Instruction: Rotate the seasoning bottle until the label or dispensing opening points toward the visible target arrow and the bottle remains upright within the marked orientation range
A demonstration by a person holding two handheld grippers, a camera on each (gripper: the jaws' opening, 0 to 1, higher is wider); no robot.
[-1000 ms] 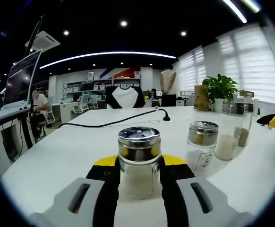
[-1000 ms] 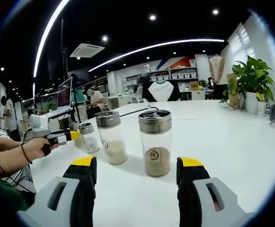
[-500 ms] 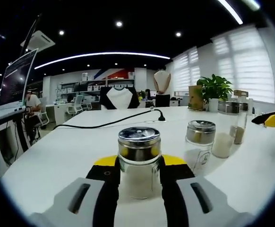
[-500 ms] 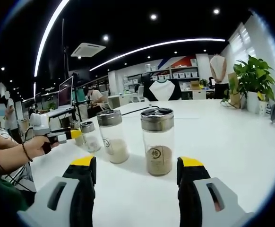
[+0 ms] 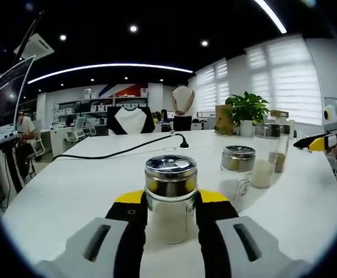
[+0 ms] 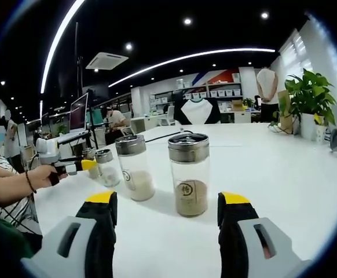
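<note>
- The left gripper (image 5: pixel 169 211) has its fingers clamped on an upright seasoning bottle (image 5: pixel 170 198) on the white tabletop (image 5: pixel 70 185).
- The right gripper (image 6: pixel 167 215) has its fingers apart, just before a brown-spice bottle (image 6: pixel 189 174).
- A white-powder bottle (image 6: pixel 134 168) stands left of it.

- Seasoning bottles: 4 in the left gripper view, one (image 5: pixel 170 197) near, one (image 5: pixel 237 174) mid, two (image 5: pixel 265 156) (image 5: pixel 282 147) far.
- Hand-held grippers: 2 (image 5: pixel 169 211) (image 6: pixel 167 211).
- Potted plant (image 5: pixel 246 110): 1.
- Black cable (image 5: pixel 122 153): 1.
- Seated people behind: possibly 2, blurred.
</note>
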